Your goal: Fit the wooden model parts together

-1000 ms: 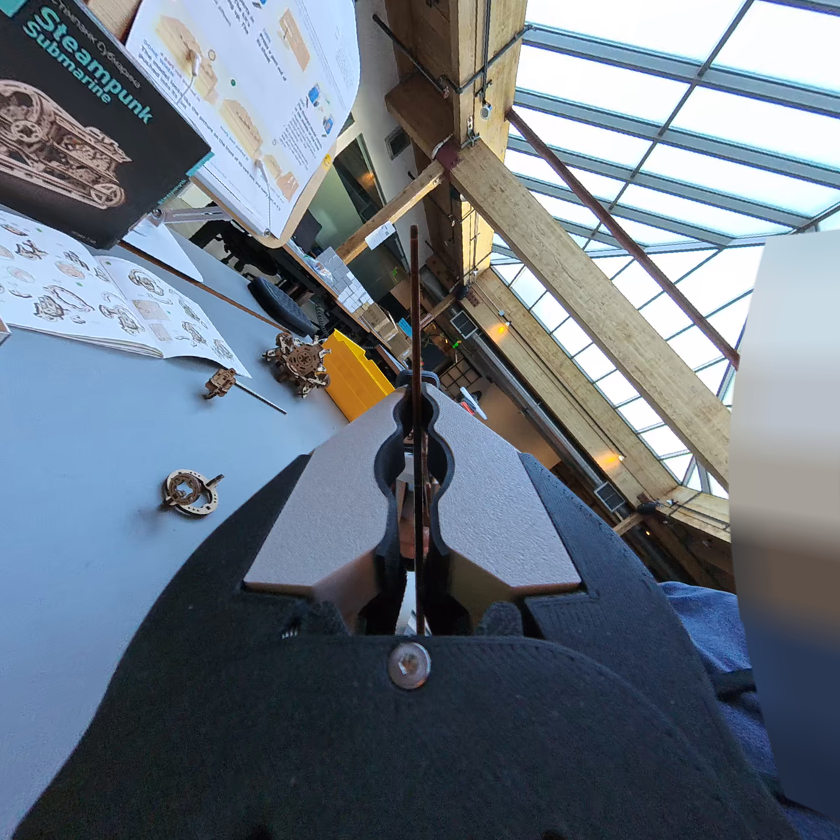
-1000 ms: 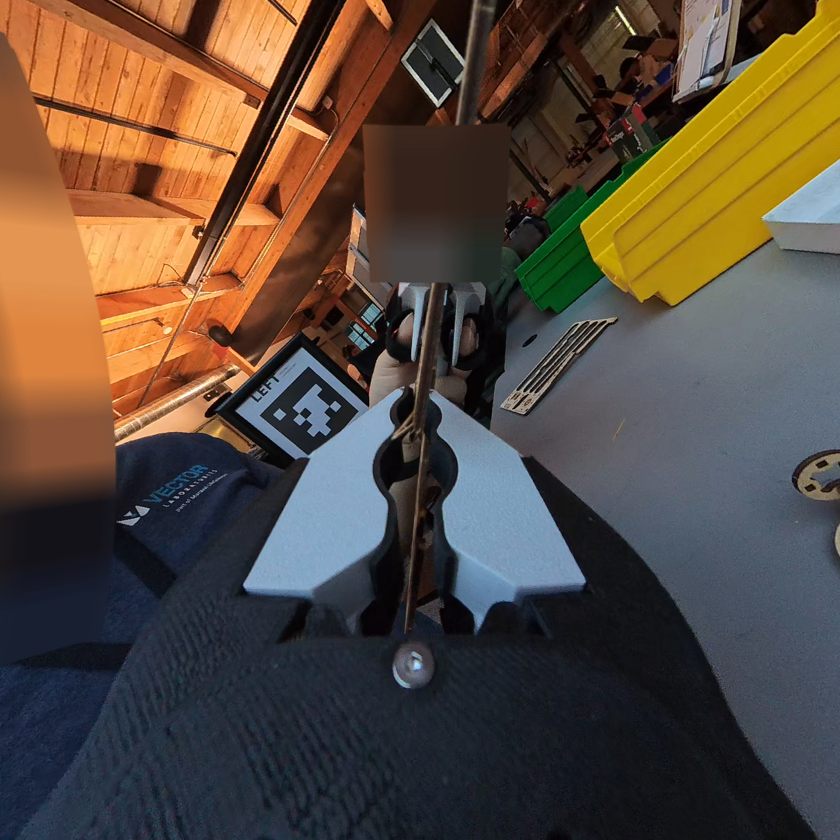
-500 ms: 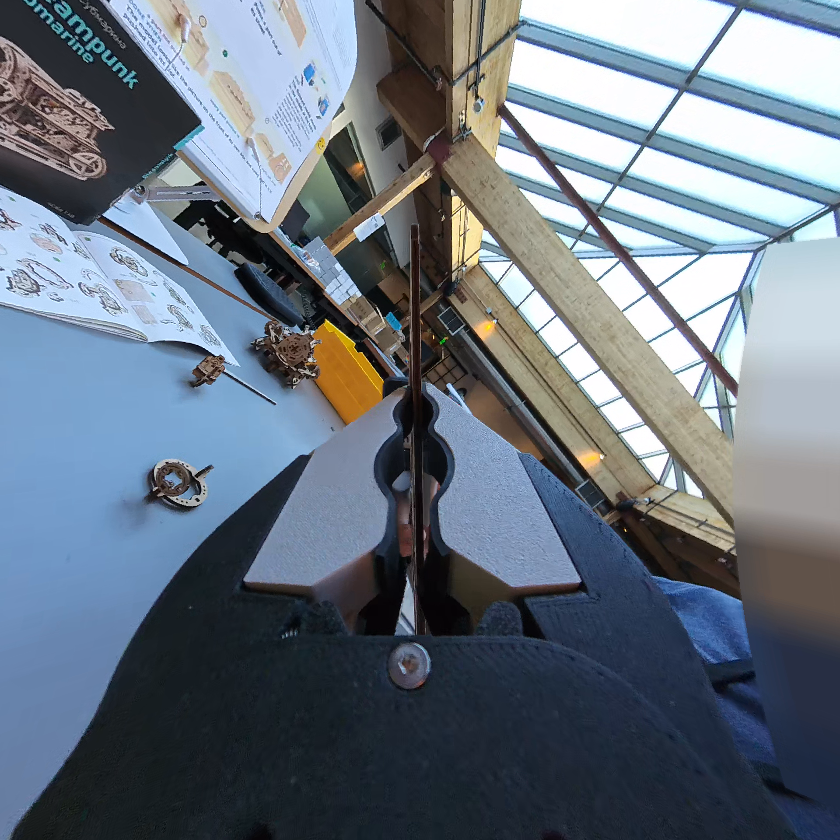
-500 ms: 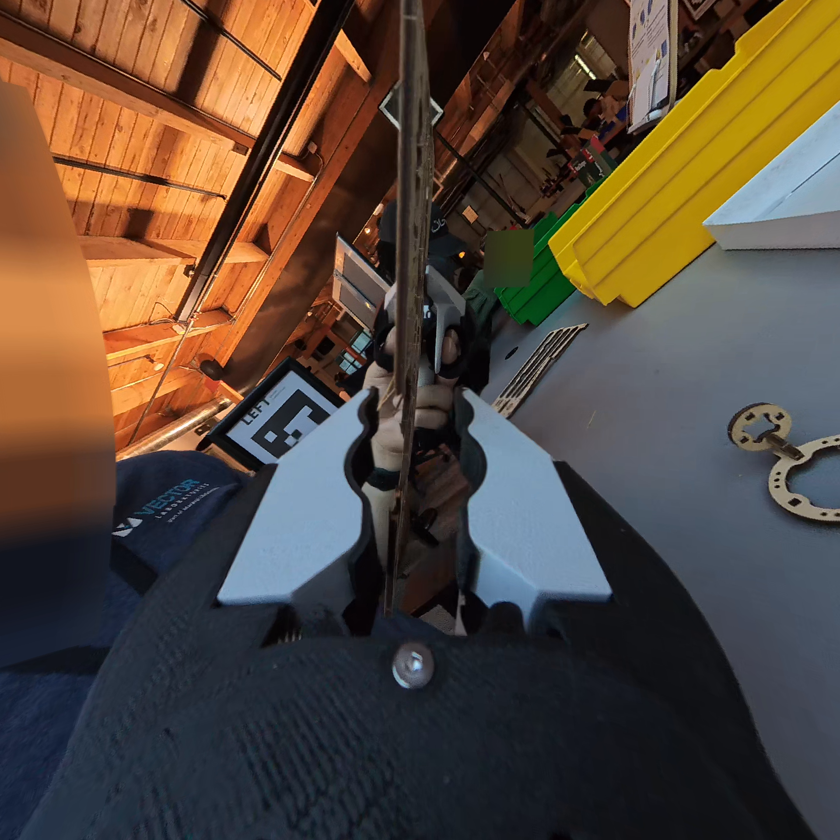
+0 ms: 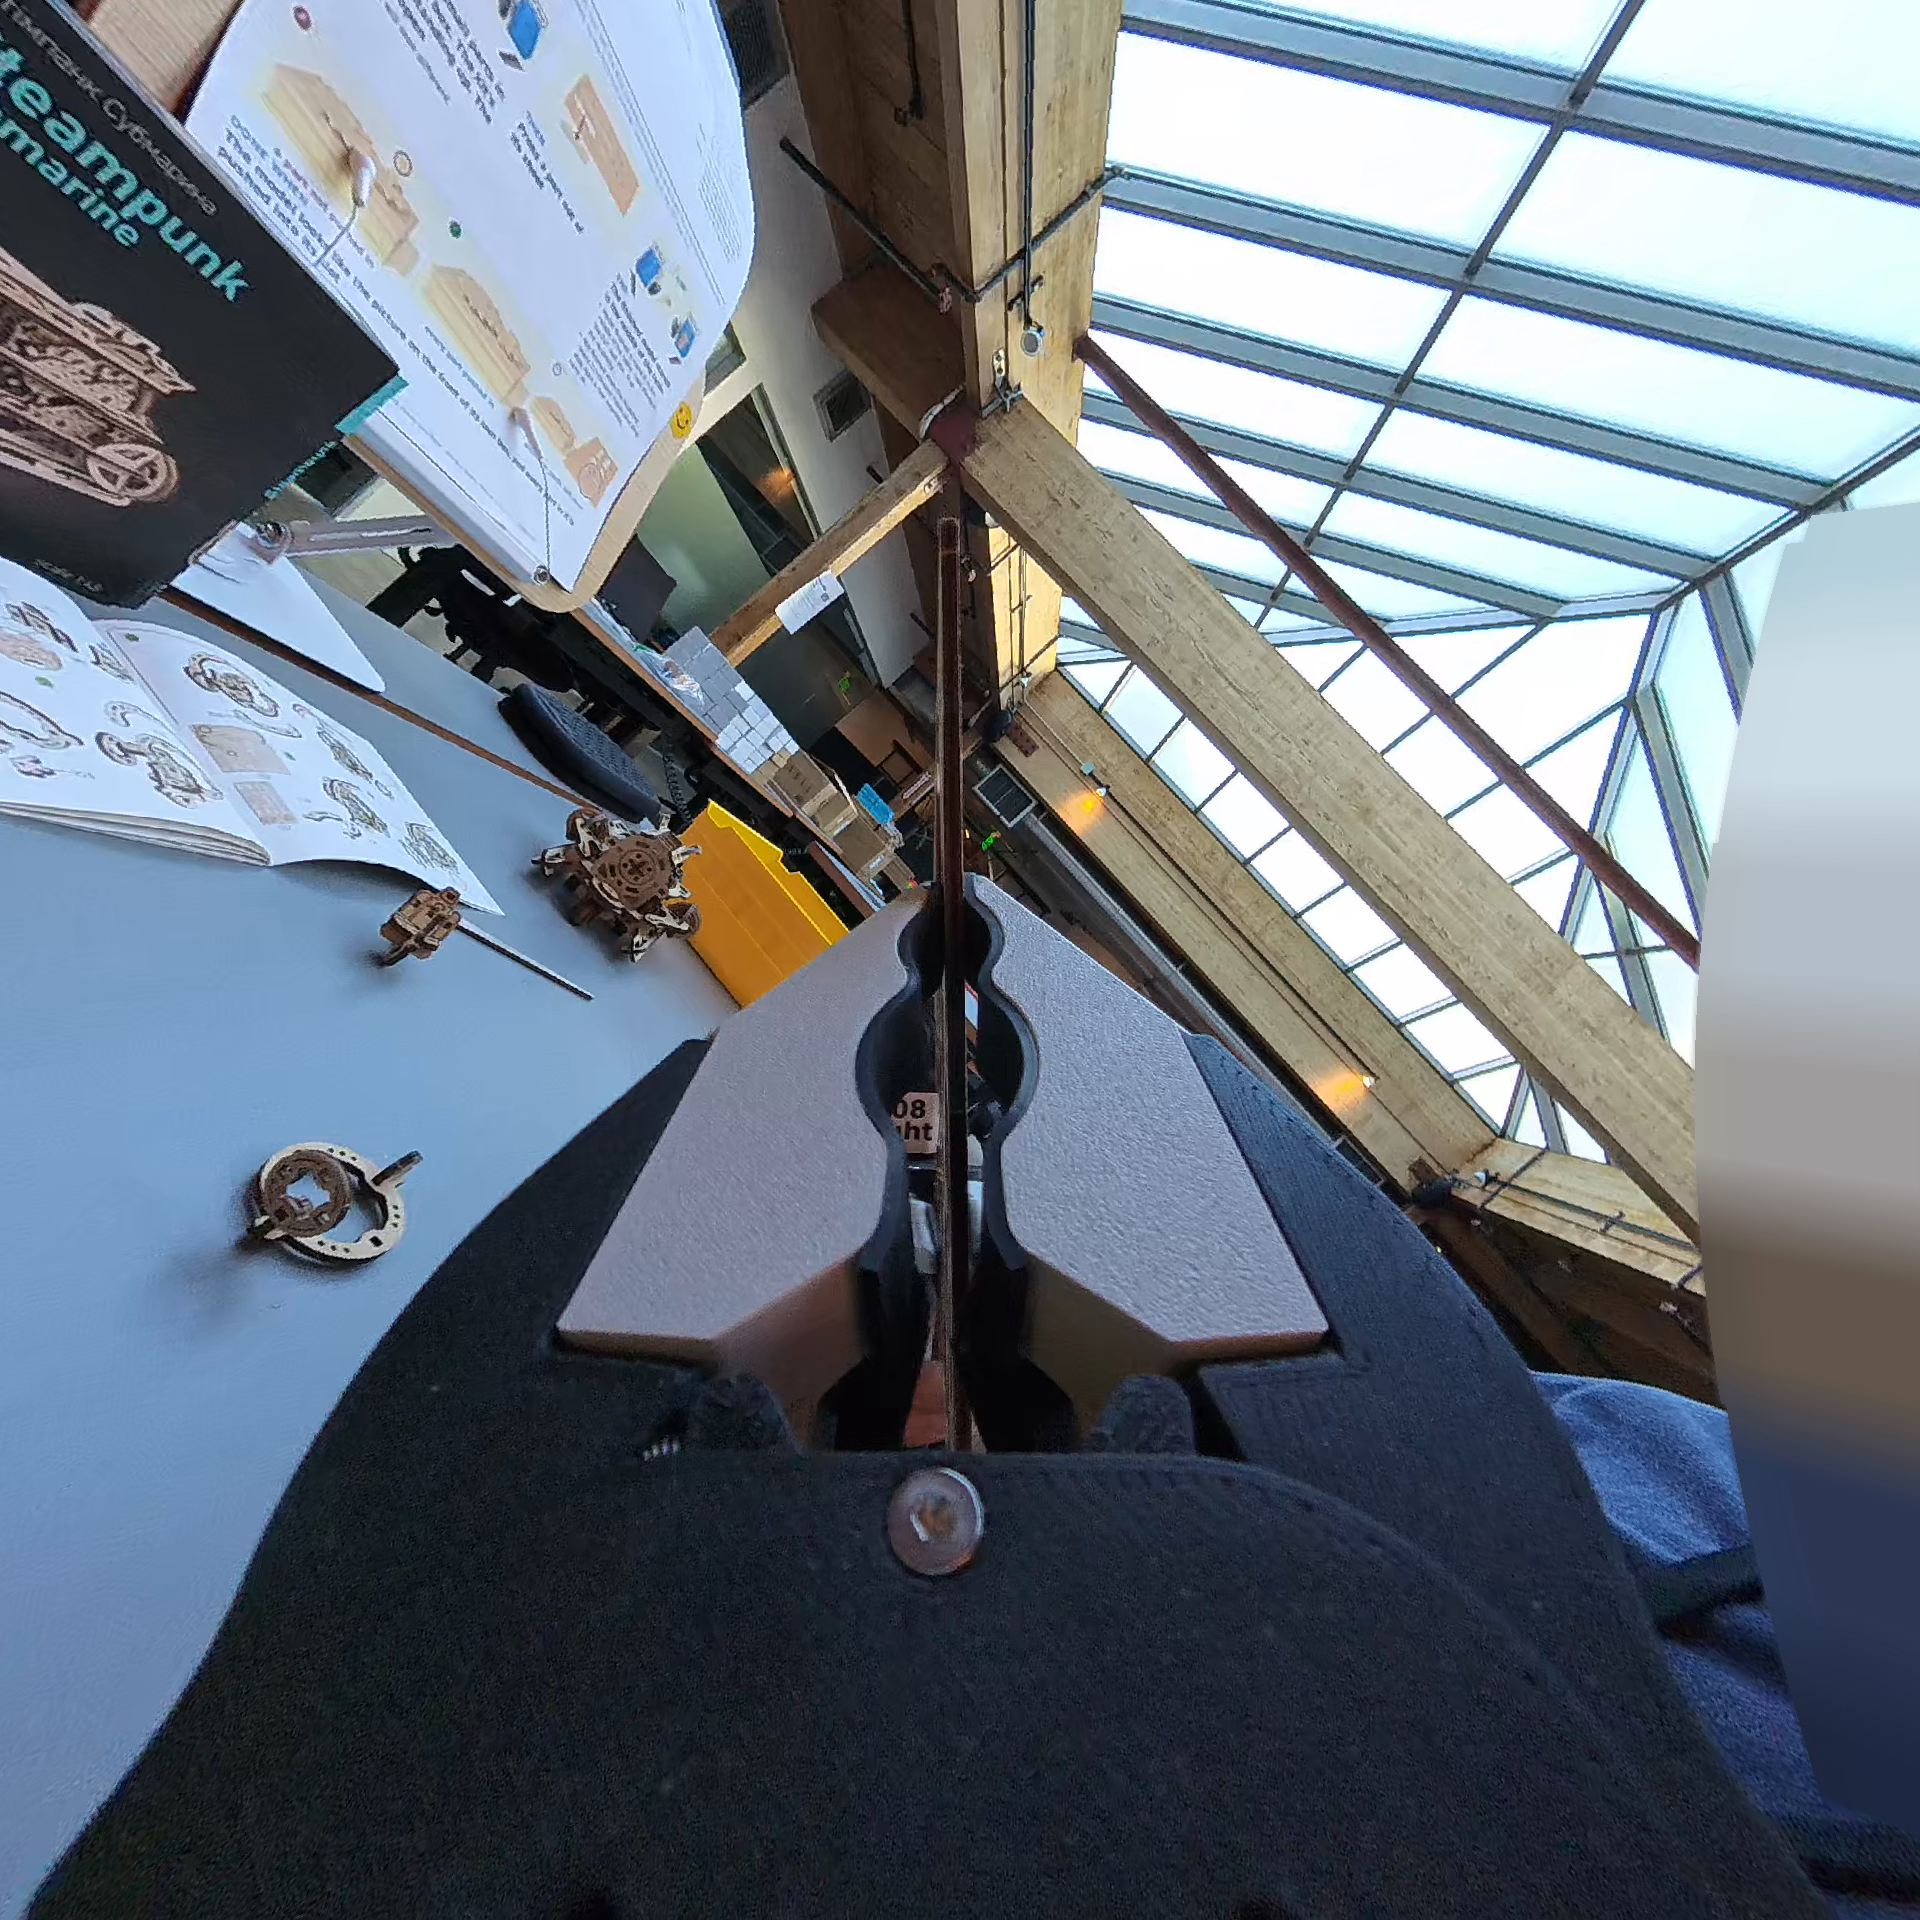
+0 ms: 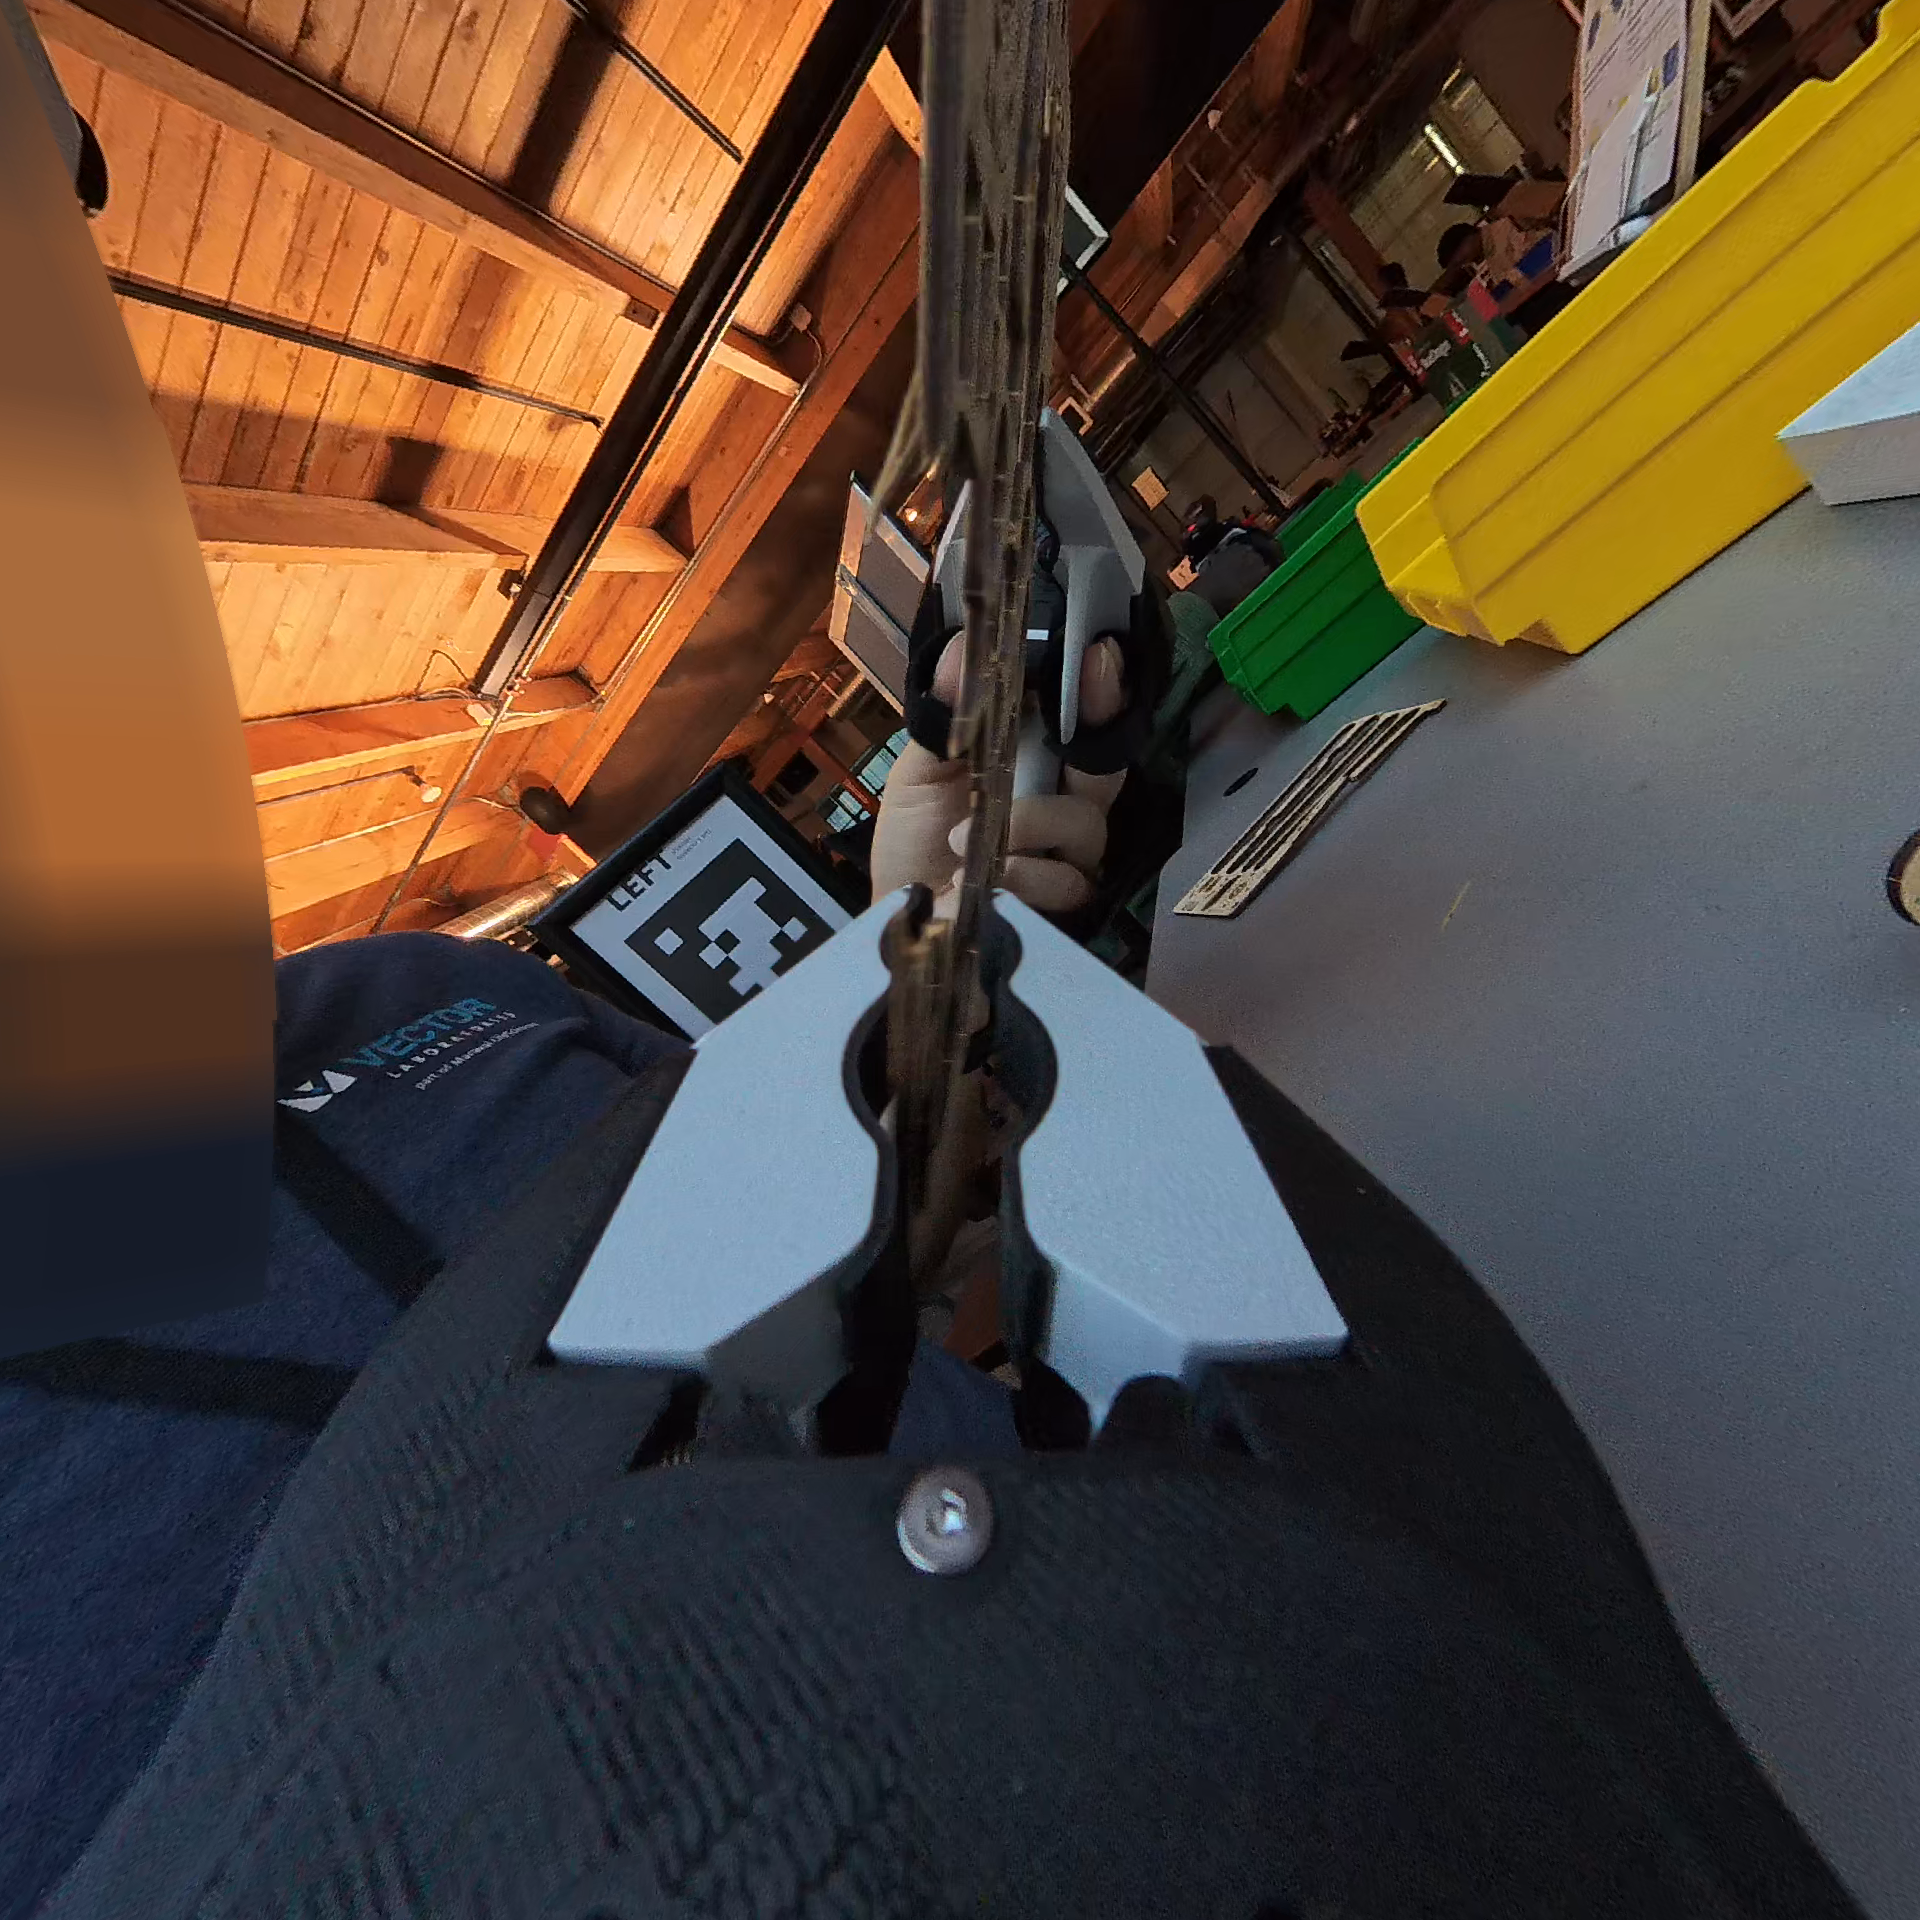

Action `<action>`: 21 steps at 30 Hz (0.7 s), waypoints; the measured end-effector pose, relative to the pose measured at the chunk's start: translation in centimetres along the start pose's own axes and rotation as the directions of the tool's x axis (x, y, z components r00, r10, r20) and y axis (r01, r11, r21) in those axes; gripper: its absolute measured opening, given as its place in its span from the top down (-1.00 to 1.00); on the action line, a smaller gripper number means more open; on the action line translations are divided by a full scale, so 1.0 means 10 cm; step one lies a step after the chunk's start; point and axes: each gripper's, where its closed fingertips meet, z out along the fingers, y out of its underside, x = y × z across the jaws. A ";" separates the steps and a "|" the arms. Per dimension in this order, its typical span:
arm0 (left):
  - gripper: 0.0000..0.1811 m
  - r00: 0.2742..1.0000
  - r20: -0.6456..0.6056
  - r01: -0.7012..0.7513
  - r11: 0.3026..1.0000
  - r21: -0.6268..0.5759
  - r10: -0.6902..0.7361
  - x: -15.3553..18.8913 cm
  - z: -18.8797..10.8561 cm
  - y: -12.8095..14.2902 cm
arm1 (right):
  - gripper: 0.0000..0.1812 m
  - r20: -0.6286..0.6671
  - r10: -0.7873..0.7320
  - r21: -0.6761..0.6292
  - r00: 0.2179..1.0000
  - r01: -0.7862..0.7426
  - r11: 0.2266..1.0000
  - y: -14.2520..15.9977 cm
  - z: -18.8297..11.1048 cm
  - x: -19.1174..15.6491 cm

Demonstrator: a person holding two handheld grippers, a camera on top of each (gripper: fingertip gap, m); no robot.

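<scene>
A thin wooden parts sheet (image 5: pixel 947 727) shows edge-on in both wrist views, held up in the air between the two grippers. My left gripper (image 5: pixel 950 906) is shut on it, and the sheet runs up past the fingertips. In the right wrist view the same sheet (image 6: pixel 982 312) comes down from the top edge into my right gripper (image 6: pixel 953 906), whose jaws are shut on it. The left gripper (image 6: pixel 1049 634), with a hand around it, grips the sheet farther along.
On the grey table (image 5: pixel 156 1091) lie a wooden ring part (image 5: pixel 322 1205), a small part on a rod (image 5: pixel 436 925), a gear assembly (image 5: pixel 623 878), an open booklet (image 5: pixel 208 748) and a yellow bin (image 5: pixel 758 914). Yellow (image 6: pixel 1610 436) and green (image 6: pixel 1309 613) bins and a wooden strip frame (image 6: pixel 1309 800) lie to the right. The left gripper's tips are roughly 11 cm from the right gripper's.
My right gripper was shut on the sheet, opened half a second ago, and has shut on it again closer to the left gripper. My left gripper stayed shut on the sheet.
</scene>
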 end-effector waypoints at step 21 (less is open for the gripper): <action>0.80 0.987 -0.146 0.060 0.998 -0.035 -0.065 0.22 -0.03 -0.03 | 1.00 -0.045 -0.049 0.017 0.998 0.050 0.999 -0.06 -0.10 0.02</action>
